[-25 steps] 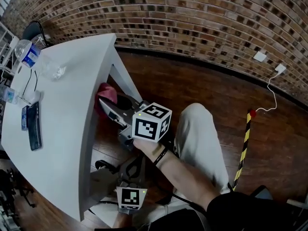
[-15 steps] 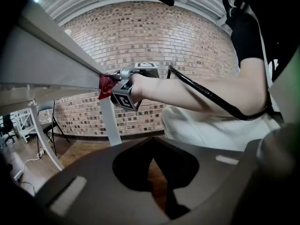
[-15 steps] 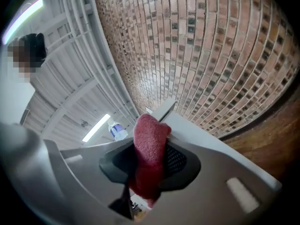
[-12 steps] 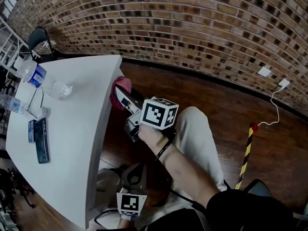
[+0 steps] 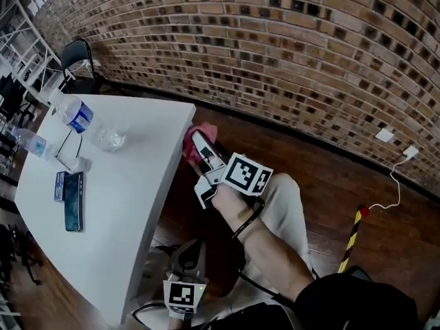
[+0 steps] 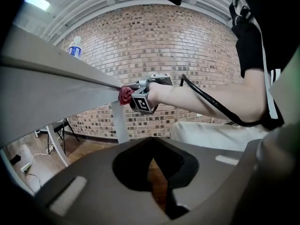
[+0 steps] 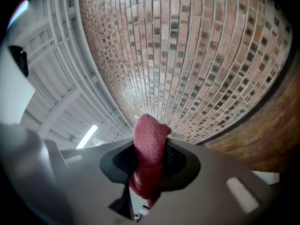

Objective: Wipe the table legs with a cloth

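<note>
In the head view my right gripper (image 5: 199, 145) is shut on a red cloth (image 5: 193, 141) that sits right at the near corner of the white table (image 5: 124, 205). The right gripper view shows the cloth (image 7: 149, 149) bunched between the jaws, pointing up at the brick wall. In the left gripper view the cloth (image 6: 124, 95) touches the tabletop's edge just above a grey table leg (image 6: 121, 124), with the right gripper (image 6: 129, 95) behind it. My left gripper (image 5: 190, 251) hangs low under the table's near edge, shut on nothing.
A water bottle (image 5: 73, 113), a second bottle (image 5: 27, 141), a crumpled plastic wrap (image 5: 108, 140) and a phone (image 5: 73, 210) lie on the table. A black chair (image 5: 79, 60) stands beyond it. A yellow-black striped post (image 5: 352, 239) rises at the right by my knee (image 5: 285, 198).
My right gripper has lifted the cloth from low beside the table leg up to the table's corner edge. The left gripper stays low near the floor.
</note>
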